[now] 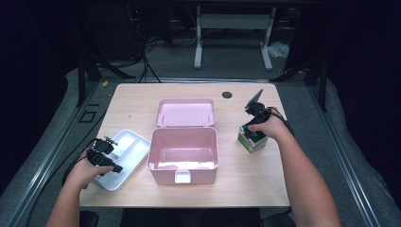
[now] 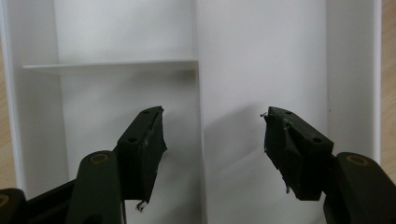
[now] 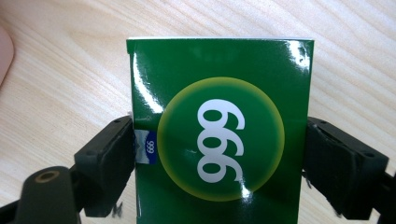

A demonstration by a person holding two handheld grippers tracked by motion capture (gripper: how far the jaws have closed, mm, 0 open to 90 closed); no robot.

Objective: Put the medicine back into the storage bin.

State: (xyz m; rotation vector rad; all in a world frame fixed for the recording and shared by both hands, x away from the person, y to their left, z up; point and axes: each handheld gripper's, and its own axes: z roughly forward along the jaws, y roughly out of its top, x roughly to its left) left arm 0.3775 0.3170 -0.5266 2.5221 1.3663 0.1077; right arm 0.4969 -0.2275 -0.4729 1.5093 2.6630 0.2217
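a light wooden table [image 1: 246, 184] with a fine grain holds a pale pink box [image 1: 183, 156] with its matching pink lid [image 1: 185, 112] open behind it. left of it lies a plain white tray [image 1: 124, 156]. at the right stands a glossy dark green carton [image 3: 219, 130] with a yellow-edged green circle bearing white "999" digits, a small blue and white label on one edge, and a white side. both grippers, left [image 2: 212, 140] and right [image 3: 219, 158], are black. grey floor surrounds the table.
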